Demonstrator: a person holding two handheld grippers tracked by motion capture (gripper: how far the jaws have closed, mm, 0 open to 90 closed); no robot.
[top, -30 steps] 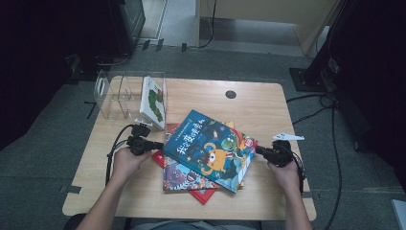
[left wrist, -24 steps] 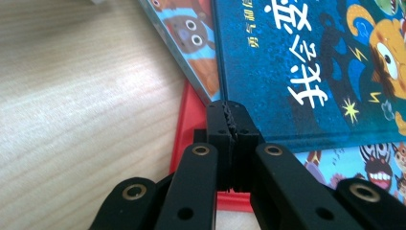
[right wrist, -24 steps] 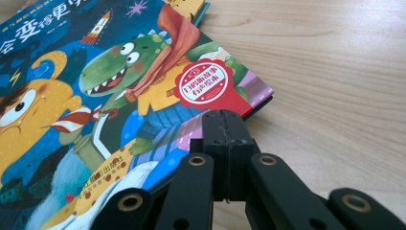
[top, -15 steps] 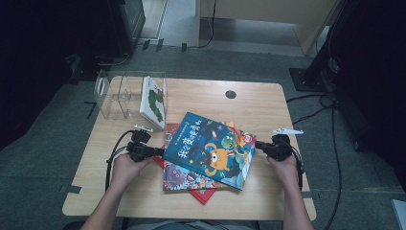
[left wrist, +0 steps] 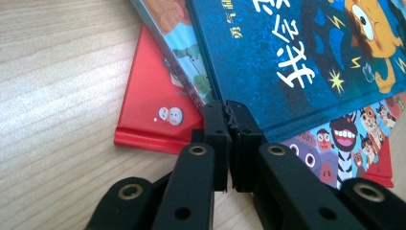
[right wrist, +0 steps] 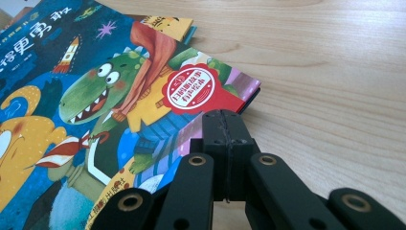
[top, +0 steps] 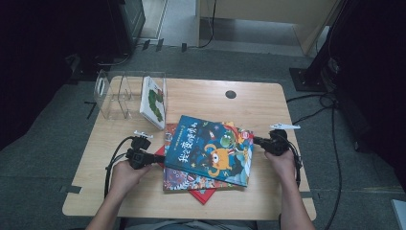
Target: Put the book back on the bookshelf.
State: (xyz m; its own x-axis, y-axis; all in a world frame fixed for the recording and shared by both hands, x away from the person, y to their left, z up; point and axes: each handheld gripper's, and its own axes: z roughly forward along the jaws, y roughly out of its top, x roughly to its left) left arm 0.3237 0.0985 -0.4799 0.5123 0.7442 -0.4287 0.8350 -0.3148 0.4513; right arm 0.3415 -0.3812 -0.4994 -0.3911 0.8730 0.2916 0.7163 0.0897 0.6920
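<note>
We see both forearms coming in from the table's near edge, angled slightly outward, each hand wrapped around its tool on either side of a stack of books. Our left hand [top: 125, 173] sits near the table's left edge, its knuckles up, pointing the left tool [top: 160, 159] toward the right edge. Our right hand [top: 281, 160] sits near the right edge and aims the right tool [top: 255, 141] back toward the left edge.

In the left gripper view the left tool's jaws are pressed together, with no gap we can make out, and their tips meet the near-left corner of the blue picture book [top: 210, 149]; whether a sliver of its cover is pinched between them we cannot tell. In the right gripper view the right tool's jaws are likewise pressed together, tips at the book's far-right corner beside the red round sticker [right wrist: 195, 89]; again we cannot tell if the cover is caught.

The blue picture book lies topmost on the stack, at the middle of the table toward the near edge, turned askew. Beneath it lie a colourful book [top: 191, 178] and a red book [left wrist: 155, 100], both largely covered. A clear rack [top: 117, 91] at the far-left corner holds one upright book [top: 154, 100].
</note>
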